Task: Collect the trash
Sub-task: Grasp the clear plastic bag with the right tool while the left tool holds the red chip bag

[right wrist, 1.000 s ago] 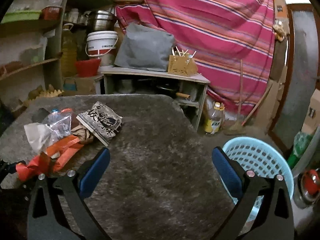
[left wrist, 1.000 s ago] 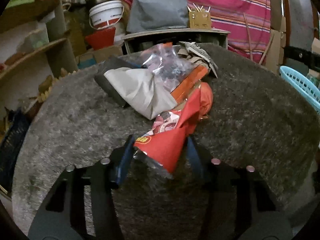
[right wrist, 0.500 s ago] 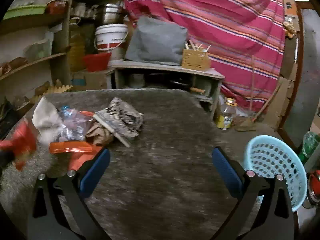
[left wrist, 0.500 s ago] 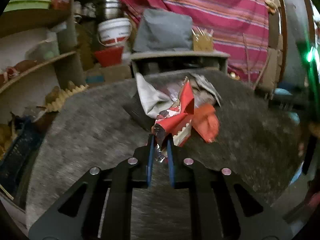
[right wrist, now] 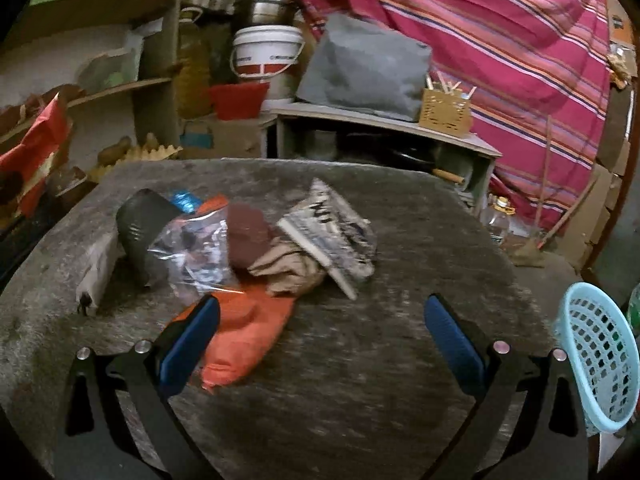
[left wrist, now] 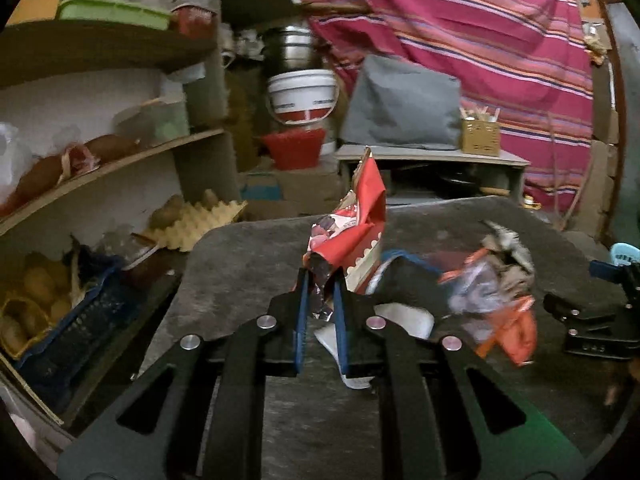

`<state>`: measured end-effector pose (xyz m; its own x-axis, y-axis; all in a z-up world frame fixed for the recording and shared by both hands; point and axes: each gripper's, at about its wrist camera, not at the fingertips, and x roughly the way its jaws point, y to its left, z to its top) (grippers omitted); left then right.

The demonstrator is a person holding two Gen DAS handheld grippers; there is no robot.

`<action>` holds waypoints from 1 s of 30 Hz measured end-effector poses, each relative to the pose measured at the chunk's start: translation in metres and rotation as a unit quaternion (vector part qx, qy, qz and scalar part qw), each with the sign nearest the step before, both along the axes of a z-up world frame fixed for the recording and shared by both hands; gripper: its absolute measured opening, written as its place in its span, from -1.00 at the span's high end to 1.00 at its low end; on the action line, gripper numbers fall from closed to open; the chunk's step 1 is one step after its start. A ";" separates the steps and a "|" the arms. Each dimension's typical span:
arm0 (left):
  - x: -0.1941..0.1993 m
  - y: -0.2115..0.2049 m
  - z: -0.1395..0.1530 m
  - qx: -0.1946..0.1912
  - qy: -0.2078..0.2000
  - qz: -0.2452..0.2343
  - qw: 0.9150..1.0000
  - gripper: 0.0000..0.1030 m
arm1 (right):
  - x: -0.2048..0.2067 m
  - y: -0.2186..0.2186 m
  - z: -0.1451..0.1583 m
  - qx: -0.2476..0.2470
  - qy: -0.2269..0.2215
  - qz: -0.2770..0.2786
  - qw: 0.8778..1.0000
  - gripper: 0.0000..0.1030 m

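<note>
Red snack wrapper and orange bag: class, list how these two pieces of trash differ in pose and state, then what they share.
The red snack wrapper is pinched in the shut left gripper and lifted upright; the orange bag lies flat on the table, ungripped, in front of the open right gripper. The wrapper is printed; the bag looks plain. Both are crumpled.

Bare rug between trash heap and basket.

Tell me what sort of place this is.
Probably a home storeroom or pantry: wooden shelves piled with goods, a white bucket and steel pots, and a striped cloth hung as a backdrop.
</note>
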<state>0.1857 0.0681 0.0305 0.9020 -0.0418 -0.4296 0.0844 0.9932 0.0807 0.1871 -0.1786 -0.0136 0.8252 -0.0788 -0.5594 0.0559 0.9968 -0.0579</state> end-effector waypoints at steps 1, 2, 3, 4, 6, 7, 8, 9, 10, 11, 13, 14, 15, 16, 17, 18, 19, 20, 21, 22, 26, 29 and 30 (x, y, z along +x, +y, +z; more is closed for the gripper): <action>0.004 0.007 -0.005 -0.004 0.008 0.005 1.000 0.80 | 0.002 0.003 -0.002 -0.001 0.002 0.003 1.000 -0.93; 0.007 0.013 -0.010 -0.005 0.013 0.010 1.000 0.80 | 0.005 0.009 -0.004 -0.003 0.006 0.008 1.000 -0.93; 0.011 0.018 -0.014 -0.003 0.018 0.018 1.000 0.80 | 0.008 0.013 -0.006 -0.006 0.009 0.012 1.000 -0.93; 0.013 0.022 -0.017 -0.002 0.020 0.023 1.000 0.80 | 0.010 0.015 -0.008 -0.007 0.012 0.016 1.000 -0.93; 0.019 0.030 -0.023 -0.001 0.025 0.035 0.999 0.80 | 0.015 0.023 -0.011 -0.013 0.016 0.024 0.999 -0.93; 0.020 0.034 -0.025 -0.002 0.028 0.041 0.999 0.80 | 0.018 0.026 -0.011 -0.014 0.017 0.026 0.999 -0.93; 0.021 0.039 -0.027 -0.004 0.031 0.046 0.998 0.80 | 0.019 0.028 -0.012 -0.012 0.018 0.028 0.999 -0.93; 0.021 0.042 -0.028 -0.006 0.032 0.050 0.998 0.80 | 0.022 0.031 -0.012 -0.005 0.020 0.032 0.999 -0.93; 0.022 0.045 -0.029 -0.007 0.032 0.053 0.998 0.80 | 0.024 0.034 -0.013 0.002 0.023 0.038 0.999 -0.93; 0.021 0.048 -0.029 -0.005 0.030 0.056 0.998 0.80 | 0.027 0.036 -0.014 0.006 0.025 0.042 0.999 -0.91; 0.020 0.052 -0.029 -0.004 0.029 0.061 0.998 0.80 | 0.035 0.046 -0.019 0.008 0.035 0.057 0.998 -0.75; 0.020 0.053 -0.029 -0.006 0.031 0.062 0.998 0.80 | 0.039 0.052 -0.022 0.005 0.042 0.065 0.997 -0.49; 0.021 0.056 -0.029 -0.006 0.032 0.065 0.997 0.80 | 0.042 0.056 -0.024 0.006 0.048 0.074 0.996 -0.33; 0.021 0.058 -0.029 -0.006 0.032 0.068 0.997 0.80 | 0.044 0.059 -0.025 0.007 0.051 0.080 0.995 -0.20; 0.020 0.059 -0.029 -0.006 0.031 0.070 0.997 0.80 | 0.044 0.063 -0.025 0.003 0.049 0.084 0.995 -0.15; 0.020 0.060 -0.028 -0.006 0.031 0.072 0.997 0.80 | 0.043 0.063 -0.025 0.002 0.046 0.087 0.995 -0.09; 0.019 0.060 -0.028 -0.006 0.030 0.074 0.997 0.80 | 0.042 0.065 -0.023 0.003 0.043 0.095 0.995 -0.02; 0.018 0.061 -0.028 -0.007 0.030 0.075 0.997 0.80 | 0.040 0.067 -0.021 0.005 0.037 0.104 0.994 0.04; 0.018 0.060 -0.028 -0.006 0.030 0.075 0.997 0.80 | 0.039 0.068 -0.019 0.004 0.033 0.109 0.993 0.08; 0.018 0.061 -0.027 -0.005 0.029 0.075 0.997 0.80 | 0.038 0.065 -0.017 0.003 0.031 0.112 0.993 0.09; 0.011 0.053 -0.020 0.005 0.019 0.068 0.998 0.80 | 0.026 0.058 -0.005 0.008 0.011 0.123 0.992 0.12; 0.005 0.044 -0.014 0.004 0.013 0.059 0.998 0.80 | 0.015 0.045 0.007 0.017 -0.003 0.118 0.993 0.12; 0.004 0.040 -0.012 0.002 0.012 0.055 0.998 0.80 | 0.014 0.041 0.010 0.018 -0.005 0.116 0.993 0.12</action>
<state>0.1894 0.1078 0.0188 0.8907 0.0596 -0.4506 -0.0238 0.9961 0.0846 0.2012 -0.1380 -0.0039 0.8243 0.1334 -0.5501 -0.1742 0.9845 -0.0222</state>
